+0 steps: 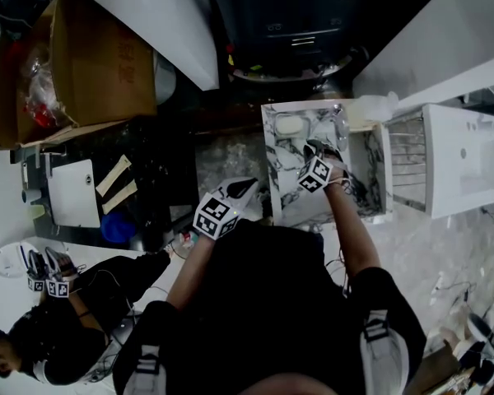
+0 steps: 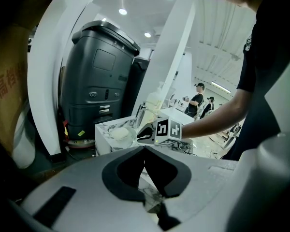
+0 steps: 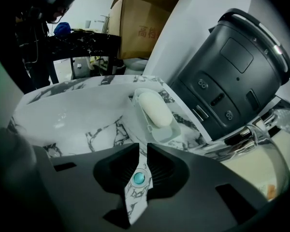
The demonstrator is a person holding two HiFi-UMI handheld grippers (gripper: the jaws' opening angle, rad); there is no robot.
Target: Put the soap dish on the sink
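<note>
A pale soap dish (image 1: 290, 125) holding a white bar sits on the far left corner of the marbled sink (image 1: 284, 200). The right gripper view shows the same soap dish (image 3: 154, 112) on the sink's rim (image 3: 111, 88), just ahead of the jaws. My right gripper (image 1: 313, 148) hovers over the basin, a little back from the dish. Its jaws stand almost together around a thin slit, with nothing between them (image 3: 141, 146). My left gripper (image 1: 249, 186) hangs off the sink's left side, shut and empty (image 2: 145, 149). From there the soap dish (image 2: 120, 133) is seen beyond it.
A chrome faucet (image 1: 339, 126) stands at the sink's back, a white bottle (image 1: 375, 105) behind it. A big dark machine (image 1: 296, 23) lies beyond, a cardboard box (image 1: 90, 56) at far left, a white cabinet (image 1: 465, 155) to the right. Another person (image 1: 45, 274) holds grippers at lower left.
</note>
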